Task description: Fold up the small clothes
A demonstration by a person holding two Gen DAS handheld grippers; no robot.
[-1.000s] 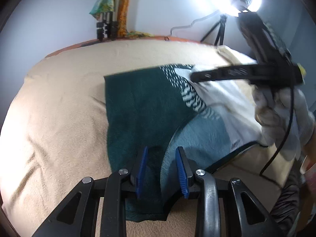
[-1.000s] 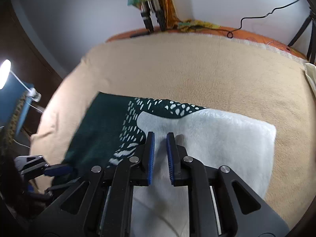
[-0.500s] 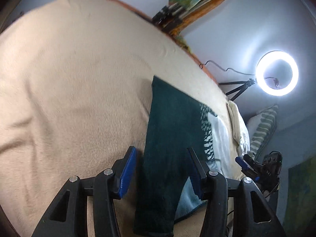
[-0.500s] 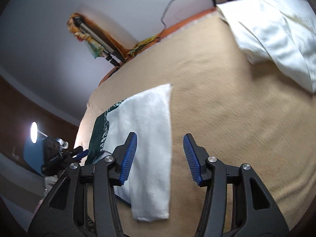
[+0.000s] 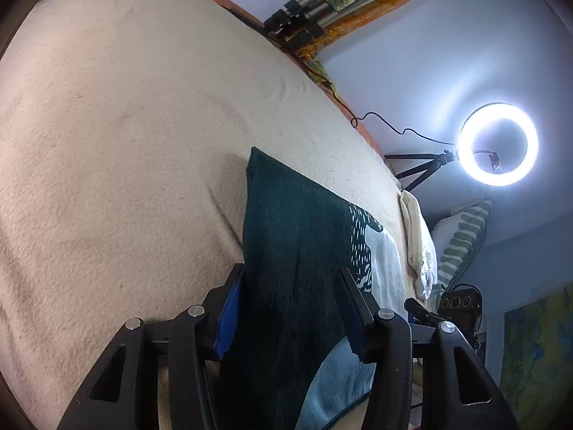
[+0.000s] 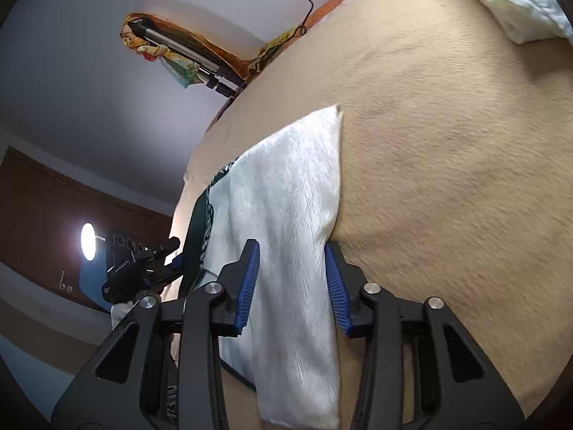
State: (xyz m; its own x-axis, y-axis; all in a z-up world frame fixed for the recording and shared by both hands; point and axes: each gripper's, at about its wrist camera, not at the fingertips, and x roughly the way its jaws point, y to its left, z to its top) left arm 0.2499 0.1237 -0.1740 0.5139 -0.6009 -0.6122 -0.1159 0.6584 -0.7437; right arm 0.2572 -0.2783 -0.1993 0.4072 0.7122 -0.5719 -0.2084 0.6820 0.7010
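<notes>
Dark green and white, the cloth (image 5: 297, 251) lies flat on the tan blanket (image 5: 125, 143) that covers the bed. One end of it is dark green, then comes a strip of small white marks, and the other end is white (image 6: 286, 193). Near the close edge a light blue part shows where the green is turned over.

The left gripper (image 5: 290, 308) has its jaws wide apart, one on each side of the green end. The cloth runs through the gap between them, and the jaws do not pinch it. The right gripper (image 6: 292, 279) is also spread wide, with the white end of the cloth in the gap. Its right jaw sits just at the white edge, beside the blanket. I cannot tell if the blue pads (image 6: 247, 283) touch the cloth.

A cream cloth (image 5: 419, 243) lies bunched at the far edge of the bed, well apart from the green one. A striped pillow (image 5: 462, 240) leans just behind it. A bright ring light (image 5: 499, 143) stands on a small tripod by the wall. Some folded tripod legs (image 5: 304, 18) wrapped in a bright scarf lean in the corner.
</notes>
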